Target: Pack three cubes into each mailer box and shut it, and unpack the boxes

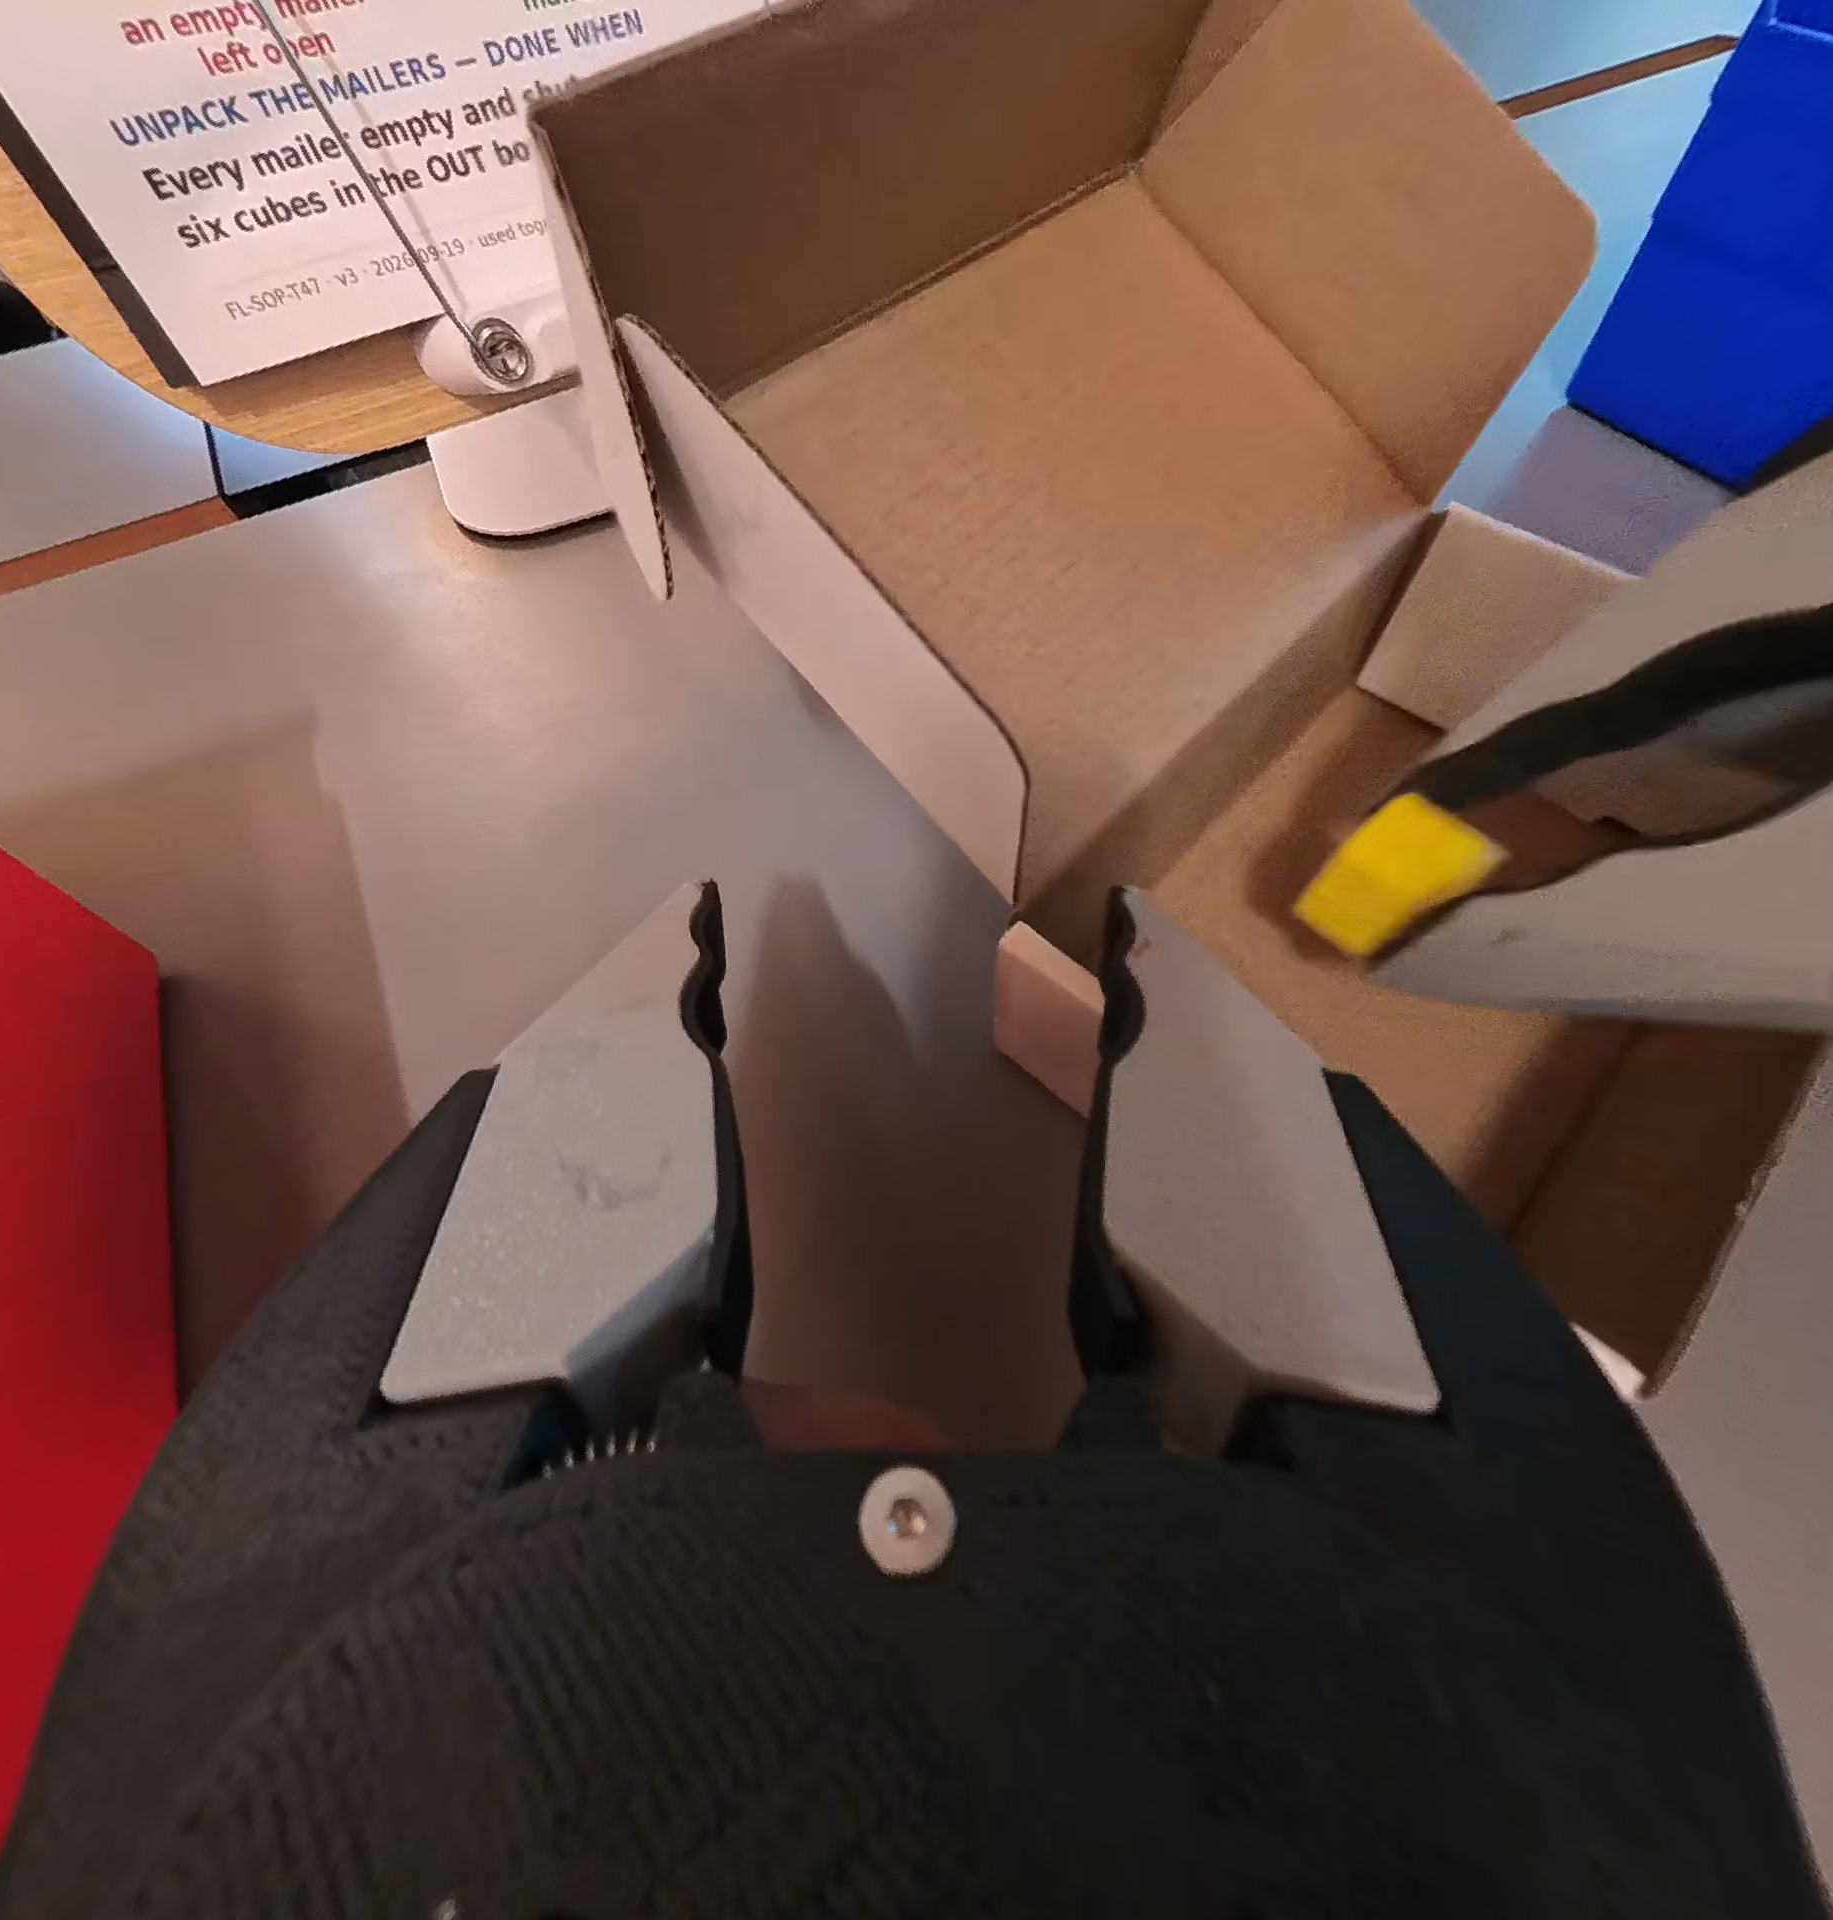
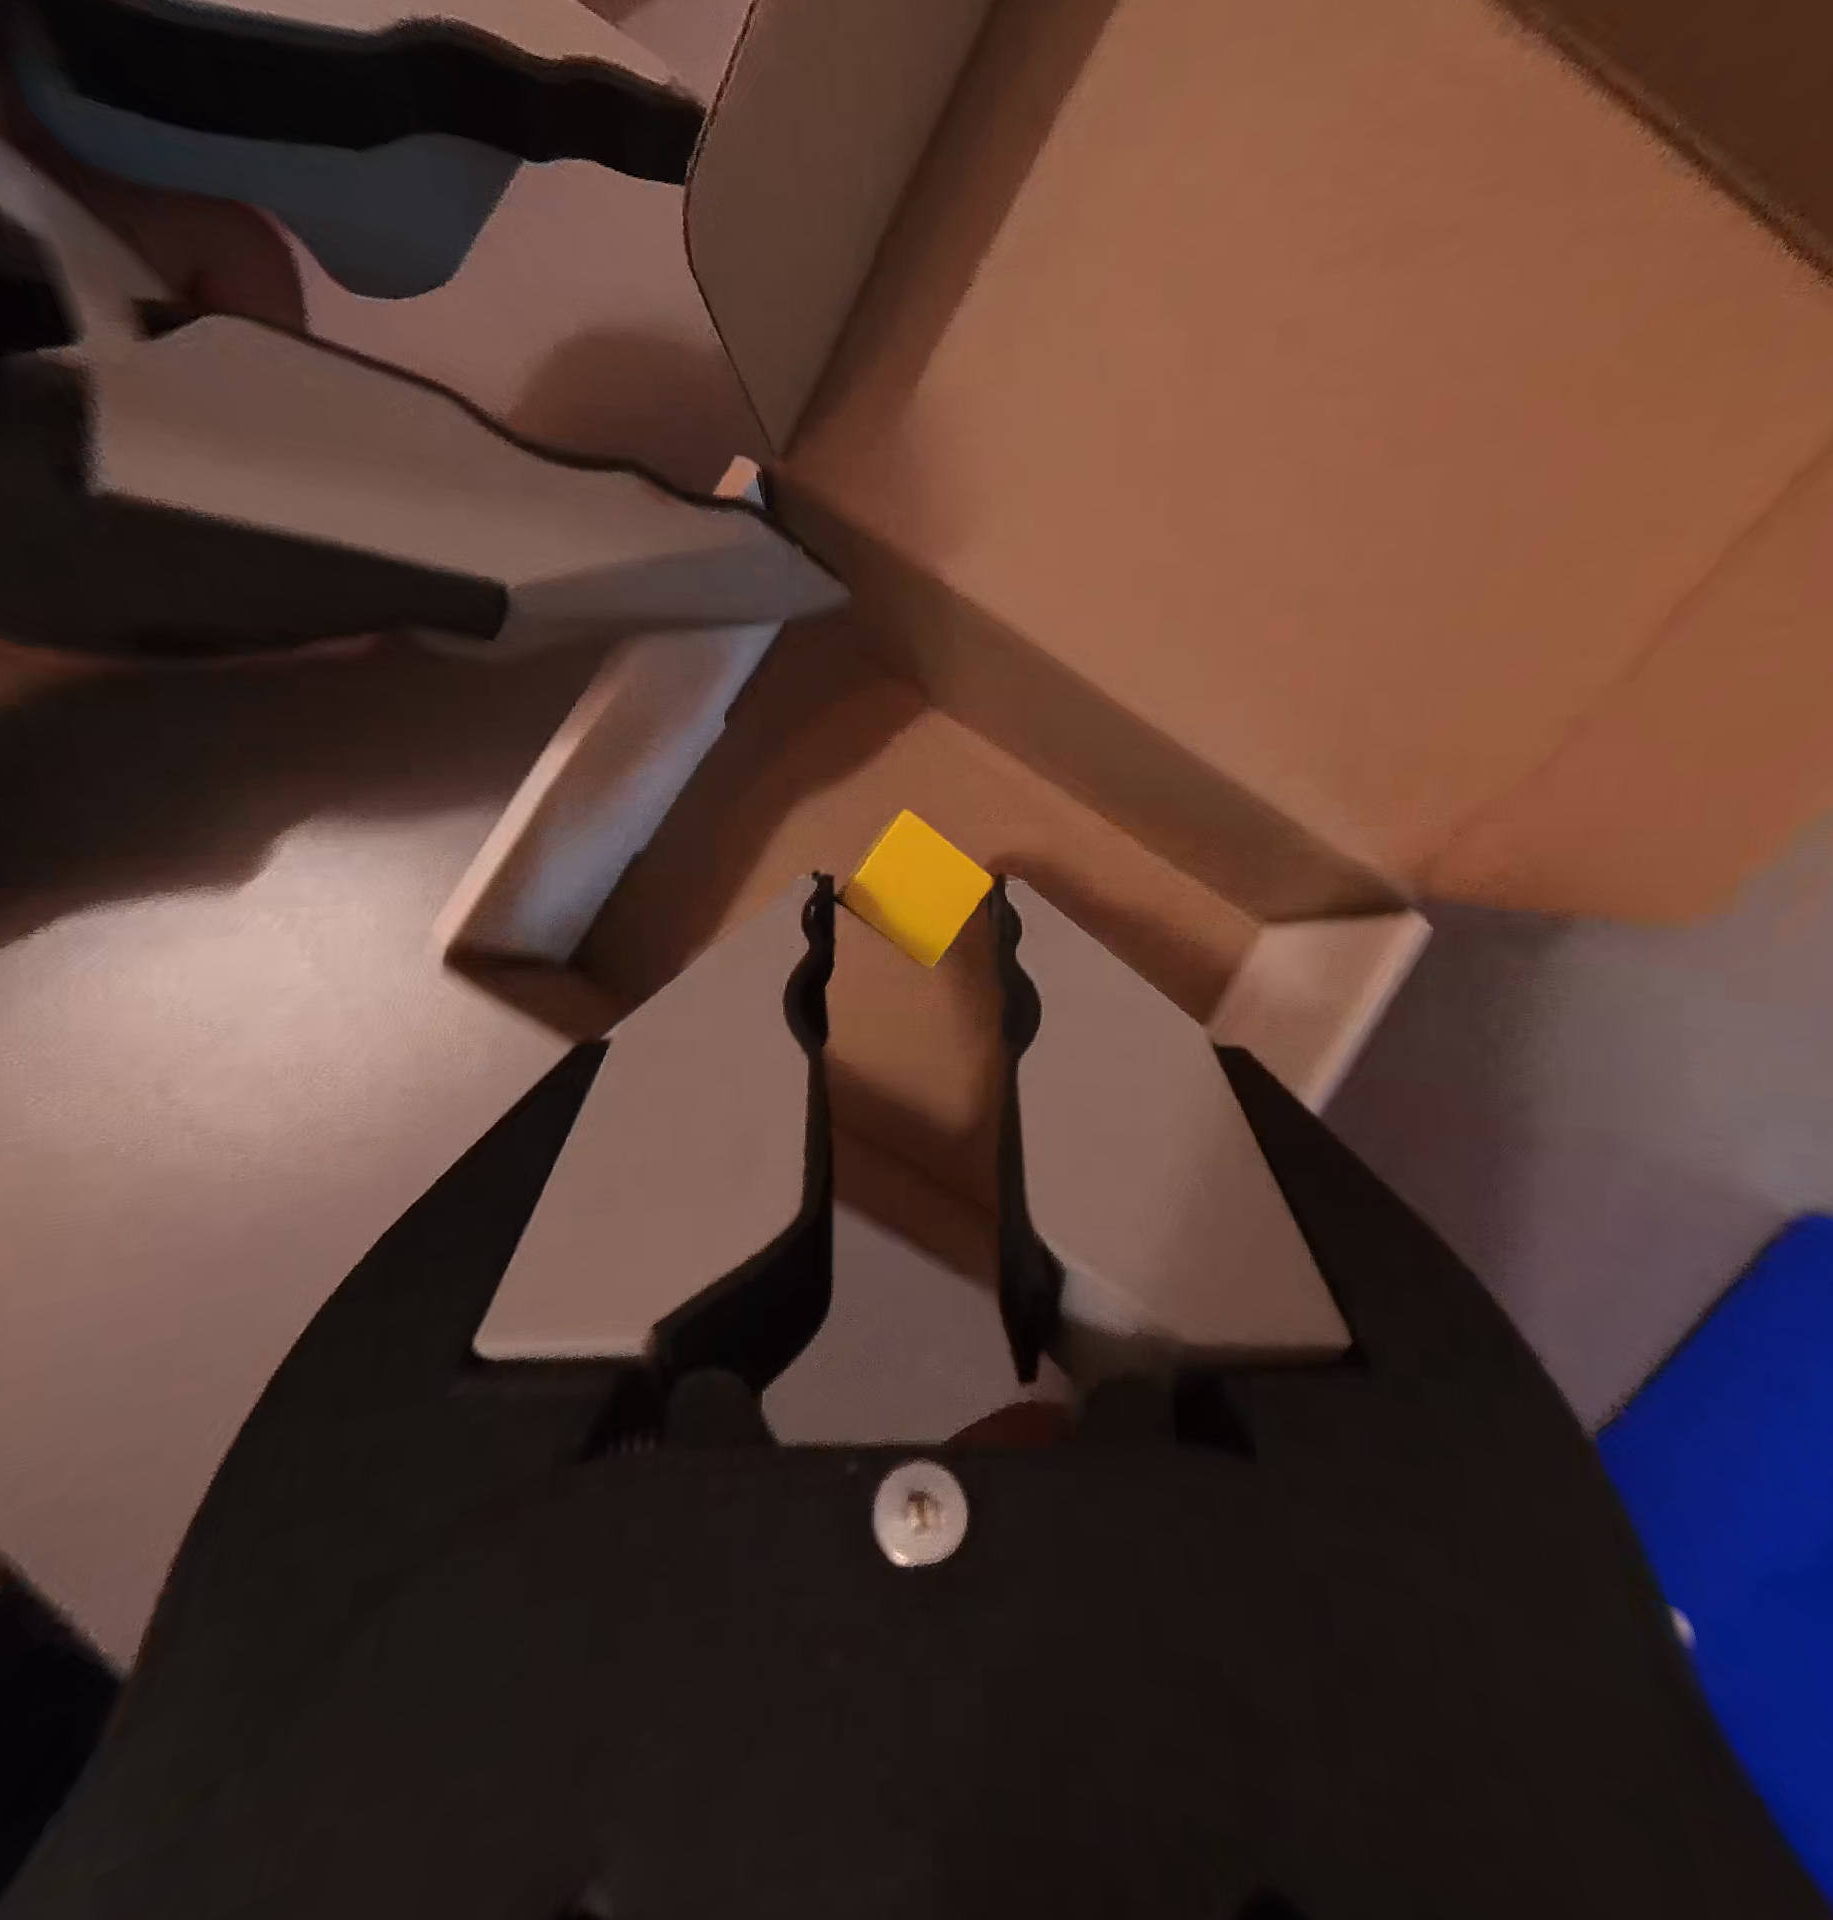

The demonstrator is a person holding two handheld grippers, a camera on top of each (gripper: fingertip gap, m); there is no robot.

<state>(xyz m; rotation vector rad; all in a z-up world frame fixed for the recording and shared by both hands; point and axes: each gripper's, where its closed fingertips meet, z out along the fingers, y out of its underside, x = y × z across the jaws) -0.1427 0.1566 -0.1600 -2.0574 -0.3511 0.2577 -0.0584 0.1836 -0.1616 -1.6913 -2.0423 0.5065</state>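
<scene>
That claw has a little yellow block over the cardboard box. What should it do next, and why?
Probably lower it a little and let go. The right hand-held gripper pinches the yellow cube by its fingertips above the open mailer box, whose lid stands up, while the left hand-held gripper waits open at the box's corner.

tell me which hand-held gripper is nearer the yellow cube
Right. The right hand-held gripper has the yellow cube pinched at its fingertips over the open mailer box. The left hand-held gripper is open and empty at the box's near corner.
</scene>
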